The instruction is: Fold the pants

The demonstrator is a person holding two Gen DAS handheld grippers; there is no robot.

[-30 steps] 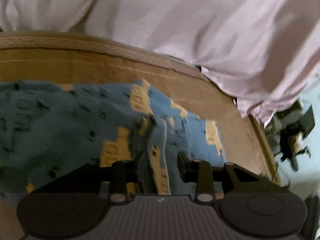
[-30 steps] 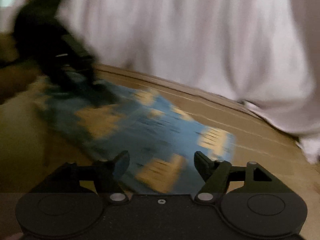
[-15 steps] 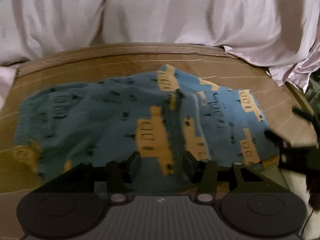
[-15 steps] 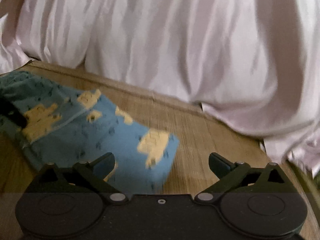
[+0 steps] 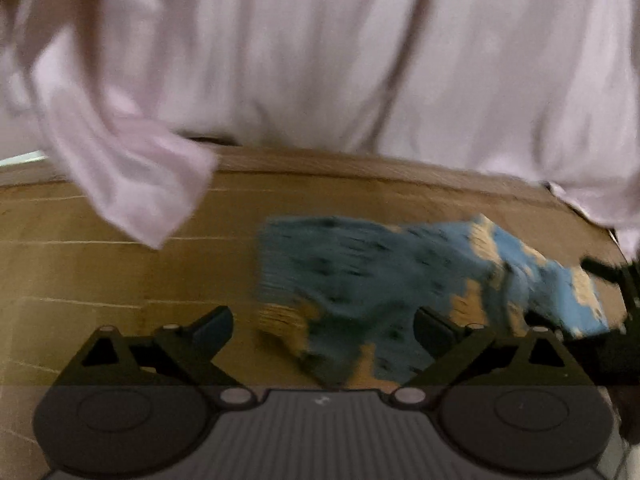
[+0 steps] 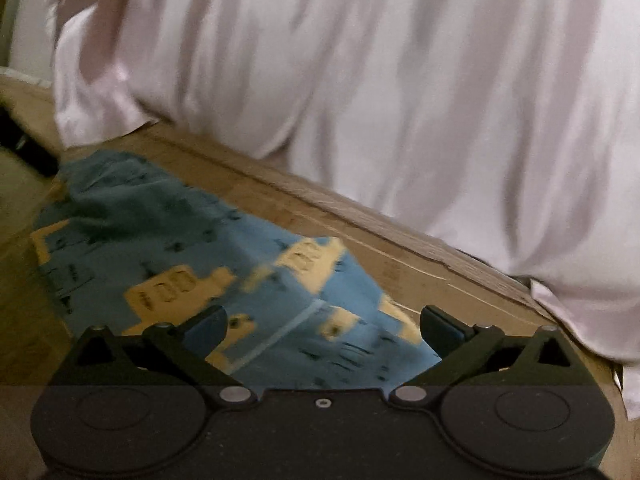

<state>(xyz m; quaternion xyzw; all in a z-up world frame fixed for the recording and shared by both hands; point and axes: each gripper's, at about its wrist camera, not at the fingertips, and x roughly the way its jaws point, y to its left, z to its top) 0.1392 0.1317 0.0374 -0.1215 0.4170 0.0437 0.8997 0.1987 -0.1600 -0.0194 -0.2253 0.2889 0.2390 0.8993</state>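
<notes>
Small blue pants [image 5: 384, 280] with yellow printed shapes lie bunched on a brown wooden table [image 5: 120, 272]. In the left wrist view my left gripper [image 5: 322, 326] is open, its fingers spread wide, with the near end of the cloth lying between them, not pinched. The right wrist view shows the same pants [image 6: 200, 256] stretching away to the left; my right gripper [image 6: 322, 326] is open too, hovering over their near end. At the right edge of the left wrist view a dark shape, the other gripper [image 5: 616, 312], sits by the pants' far end. Both views are blurred.
Pale pink draped fabric [image 5: 320, 60] hangs behind the table's far edge and one flap [image 5: 148, 184] droops onto the tabletop at the left. In the right wrist view the same fabric [image 6: 400, 100] lines the table's far side. Bare wood lies left of the pants.
My left gripper has opened and let go of the pants, then swung left so the cloth sits further right. The right gripper has come back over the pants' near end.
</notes>
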